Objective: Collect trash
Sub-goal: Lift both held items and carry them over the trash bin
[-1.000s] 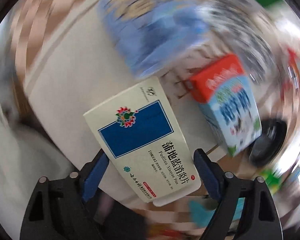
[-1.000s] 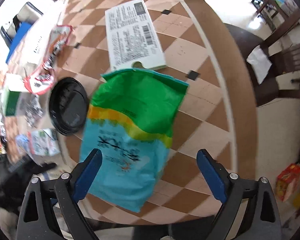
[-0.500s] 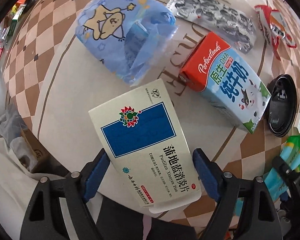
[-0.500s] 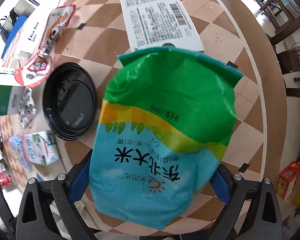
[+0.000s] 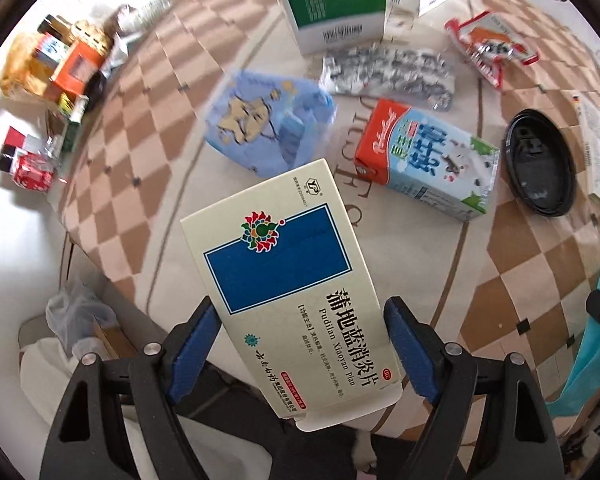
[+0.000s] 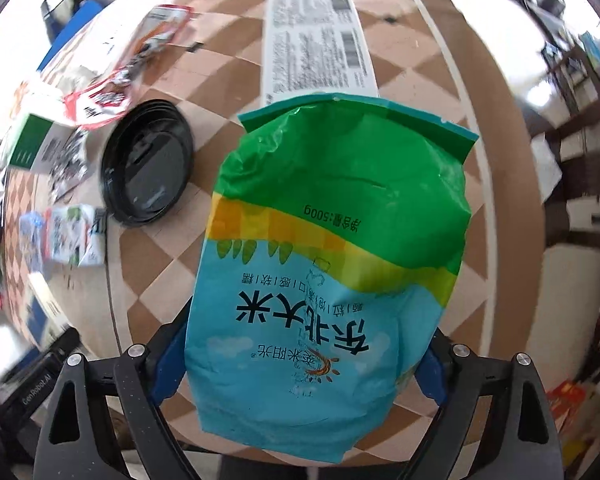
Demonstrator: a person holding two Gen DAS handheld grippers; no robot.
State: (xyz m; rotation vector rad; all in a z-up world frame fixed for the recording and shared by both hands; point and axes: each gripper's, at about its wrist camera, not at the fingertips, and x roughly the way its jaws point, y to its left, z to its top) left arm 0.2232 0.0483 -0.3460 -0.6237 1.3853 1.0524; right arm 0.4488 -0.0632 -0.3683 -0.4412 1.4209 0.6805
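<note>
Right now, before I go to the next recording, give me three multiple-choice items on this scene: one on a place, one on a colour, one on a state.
1. Where does the black lid lie, seen from the left wrist?
A. On top of the green box
B. On the table, right of the milk carton
C. Under the blue wrapper

2. What colour is the rectangle on the medicine box?
A. Red
B. Yellow
C. Dark blue

3. How does the rice bag stand?
A. Between the fingers of the right gripper, clear of the table
B. Lying flat beside the black lid
C. Torn, spilling rice

Answers: 1 B, the lid sits on the checked table just past the carton's right end. 2 C, a dark blue panel fills the box's front. 3 A, the bag fills the gap between the closing fingers, with tabletop visible far behind it.
</note>
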